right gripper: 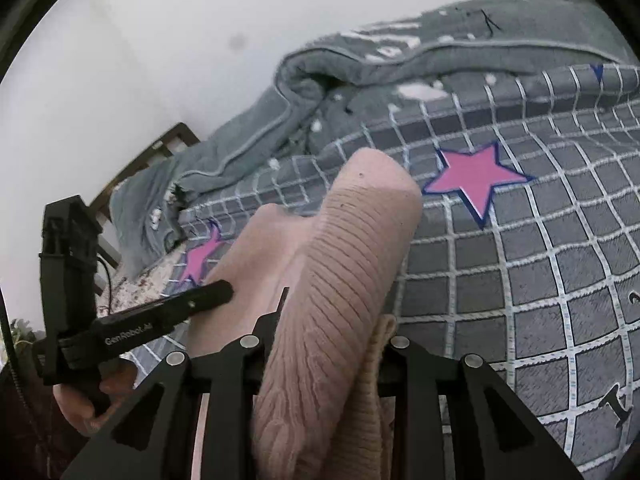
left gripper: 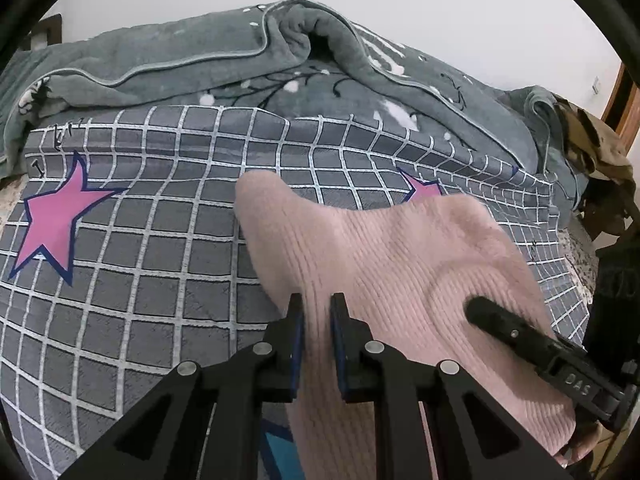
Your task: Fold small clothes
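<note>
A pink ribbed knit garment (left gripper: 400, 248) hangs lifted above the bed, stretched between both grippers. In the left wrist view my left gripper (left gripper: 318, 300) is shut on a fold of the garment's edge, its pads pressing the cloth. One black finger of my right gripper (left gripper: 492, 318) lies across the knit to the right. In the right wrist view the garment (right gripper: 360, 232) bunches thickly through my right gripper (right gripper: 328, 312), which is shut on it; cloth hides the right finger. A finger of the left gripper (right gripper: 208, 294) reaches in from the left.
The bed carries a grey checked sheet with pink stars (left gripper: 140, 260) (right gripper: 520, 280). A crumpled grey-green fleece blanket (left gripper: 200, 52) (right gripper: 360, 72) lies along the far side by the white wall. A brownish cloth heap (left gripper: 600, 152) sits at the right; a wooden frame (right gripper: 160, 148) shows behind.
</note>
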Tool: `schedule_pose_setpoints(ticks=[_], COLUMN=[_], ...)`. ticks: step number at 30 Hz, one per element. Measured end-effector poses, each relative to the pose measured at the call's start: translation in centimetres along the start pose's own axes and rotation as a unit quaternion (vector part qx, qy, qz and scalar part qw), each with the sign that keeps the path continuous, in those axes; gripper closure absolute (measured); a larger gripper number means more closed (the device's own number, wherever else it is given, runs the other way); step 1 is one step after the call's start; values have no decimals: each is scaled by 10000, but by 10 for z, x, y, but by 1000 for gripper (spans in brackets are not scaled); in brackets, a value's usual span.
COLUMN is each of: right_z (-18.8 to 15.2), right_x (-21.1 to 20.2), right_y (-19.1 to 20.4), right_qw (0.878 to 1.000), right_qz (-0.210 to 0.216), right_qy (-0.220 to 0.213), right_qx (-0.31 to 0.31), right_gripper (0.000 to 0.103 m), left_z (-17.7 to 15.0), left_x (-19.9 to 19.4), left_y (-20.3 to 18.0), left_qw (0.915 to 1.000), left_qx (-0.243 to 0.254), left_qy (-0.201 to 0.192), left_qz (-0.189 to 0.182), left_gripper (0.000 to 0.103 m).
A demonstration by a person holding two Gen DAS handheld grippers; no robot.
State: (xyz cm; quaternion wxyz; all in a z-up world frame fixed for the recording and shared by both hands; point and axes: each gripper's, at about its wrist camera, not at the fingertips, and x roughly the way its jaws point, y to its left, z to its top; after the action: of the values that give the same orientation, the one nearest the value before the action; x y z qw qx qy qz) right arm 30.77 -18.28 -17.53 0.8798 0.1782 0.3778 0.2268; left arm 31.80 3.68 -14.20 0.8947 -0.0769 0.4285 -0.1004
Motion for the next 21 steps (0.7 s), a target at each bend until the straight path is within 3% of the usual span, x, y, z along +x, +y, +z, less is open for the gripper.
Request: schedule_pose_setpoints(ticks=[4, 6, 8, 11, 15, 18, 21], right_z=[-2, -2, 0, -1, -14, -33, -51], right_x=[8, 6, -1, -22, -54, -76, -91], right_y=[-13, -16, -16, -15, -7, 1, 9], right_qw=[9989, 9978, 9954, 9939, 9941, 9954, 9961], right_qz=[-343, -498, -792, -953, -857, -570, -272], right_qy=[278, 342, 297, 136, -90, -185, -211], right_qx=[-130, -286, -456, -536, -653, -746, -814], right_gripper=[70, 63, 48, 48, 48, 48, 48], left_z=[-2, -5, -7, -14, -32, -53, -74], left_x=[5, 3, 0, -11, -32, -50, -63], left_y=[-5, -7, -5, 0, 2, -1, -6], left_qw=[10000, 10000, 10000, 10000, 9999, 9998, 9993], left_qx=[29, 59, 45, -52, -92, -28, -32], left_qy=[5, -9, -19, -5, -41, -67, -102], left_qz=[11, 27, 15, -18, -52, -191, -365], left_gripper=[81, 73, 69, 64, 61, 53, 52])
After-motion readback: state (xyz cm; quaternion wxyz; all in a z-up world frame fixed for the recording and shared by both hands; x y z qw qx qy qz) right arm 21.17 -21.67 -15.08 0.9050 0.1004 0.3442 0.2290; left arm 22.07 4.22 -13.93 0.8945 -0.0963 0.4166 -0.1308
